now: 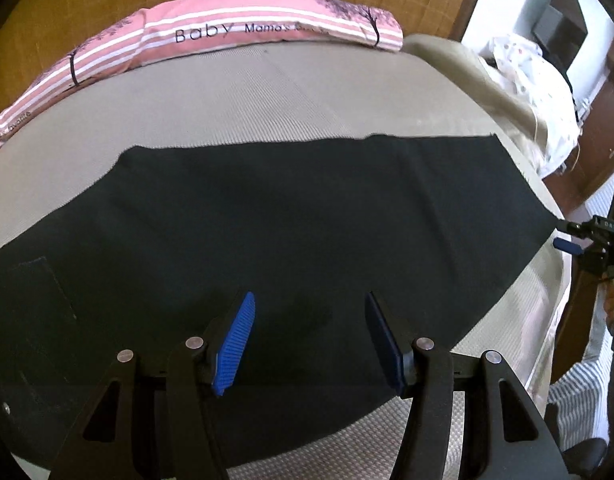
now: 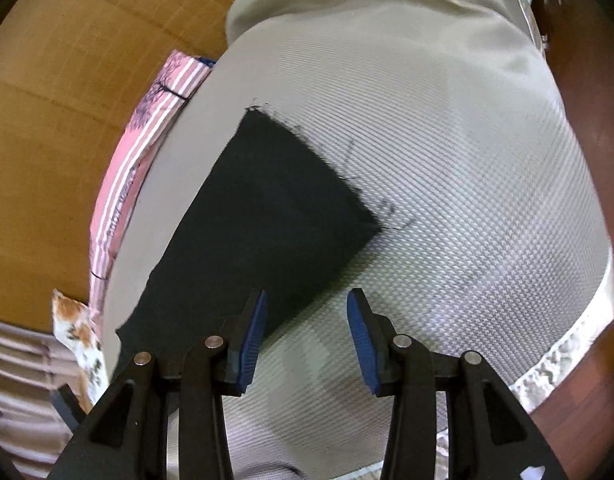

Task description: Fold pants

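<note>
One pants (image 1: 267,216) (black); two grippers: left (image 1: 309,340), right (image 2: 305,338), agape.

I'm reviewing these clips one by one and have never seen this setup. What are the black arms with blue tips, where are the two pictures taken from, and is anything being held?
There is no robot here: a person carries a hand-held gripper in each hand, with a camera looking along its two fingers. One picture looks out from the left gripper, the other from the right gripper. The blue pads are the fingers' grip surfaces. Dark pants lie flat on a beige textured mattress, with a pink striped pillow along its far edge. Both grippers are open and hold nothing; the right one hangs near the frayed leg end.
</note>
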